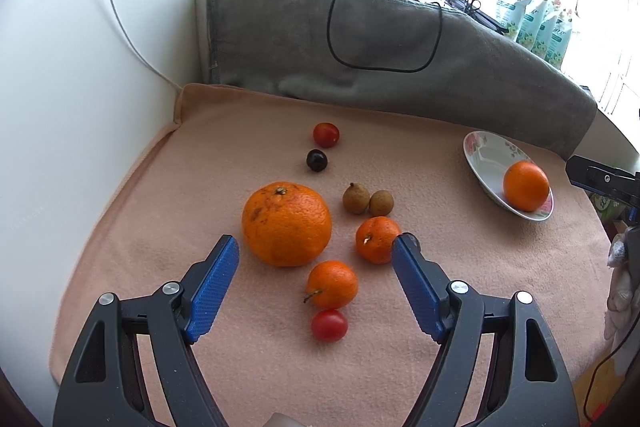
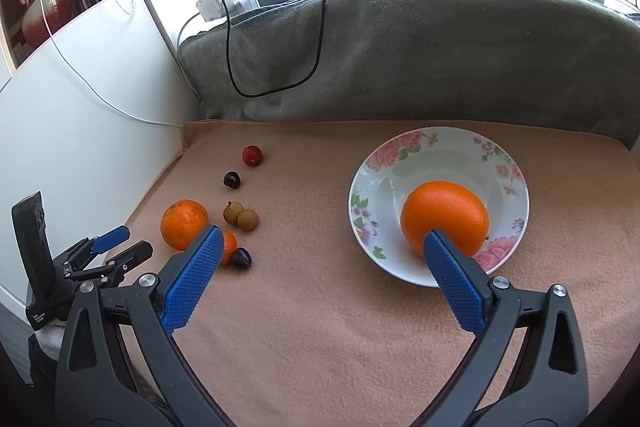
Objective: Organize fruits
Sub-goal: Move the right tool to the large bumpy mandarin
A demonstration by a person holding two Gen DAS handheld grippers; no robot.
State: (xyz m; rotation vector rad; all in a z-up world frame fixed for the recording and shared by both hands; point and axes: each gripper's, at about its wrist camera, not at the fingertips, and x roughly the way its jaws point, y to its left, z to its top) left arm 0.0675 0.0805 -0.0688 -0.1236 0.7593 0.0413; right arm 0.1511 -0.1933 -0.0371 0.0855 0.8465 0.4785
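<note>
Left gripper: jaws spread wide, nothing in them, hanging over the fruit pile.
Big orange: just one, sits right between the pads, small mandarin and red tomato crowding the gap too.
Count on the peach towel: two mandarins, two tomatoes, two brown longans, plus dark cherries.
Floral plate: one orange sitting in it.
Right gripper: wide open too, empty, one pad overlapping that orange in view, contact unclear.
Behind: grey blanket with a black cable looped on it.
</note>
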